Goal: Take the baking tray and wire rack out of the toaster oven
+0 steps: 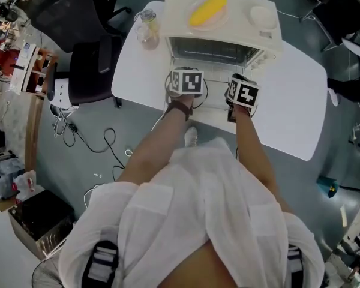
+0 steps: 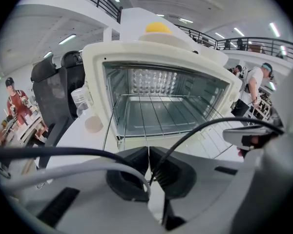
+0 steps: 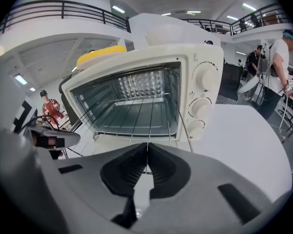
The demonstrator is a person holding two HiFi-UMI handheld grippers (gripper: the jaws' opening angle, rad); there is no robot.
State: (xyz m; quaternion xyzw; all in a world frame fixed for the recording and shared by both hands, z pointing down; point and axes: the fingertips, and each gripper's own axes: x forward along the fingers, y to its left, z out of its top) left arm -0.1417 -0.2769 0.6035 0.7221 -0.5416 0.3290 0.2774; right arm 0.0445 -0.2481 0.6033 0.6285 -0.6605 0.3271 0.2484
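Wire rack (image 2: 151, 113), thin bright steel rods, is sitting part-way out of the cream toaster oven (image 2: 95, 77) at the far edge of the bench (image 1: 300, 101). The grey sheet-metal baking tray (image 2: 158, 126) is lying beneath it, inside. Left hand-held gripper (image 2: 148, 155) and right hand-held gripper (image 3: 147, 152) are both clamping its front rod. Judgement: pulling level and evenly should be avoiding a jam in the side rails.
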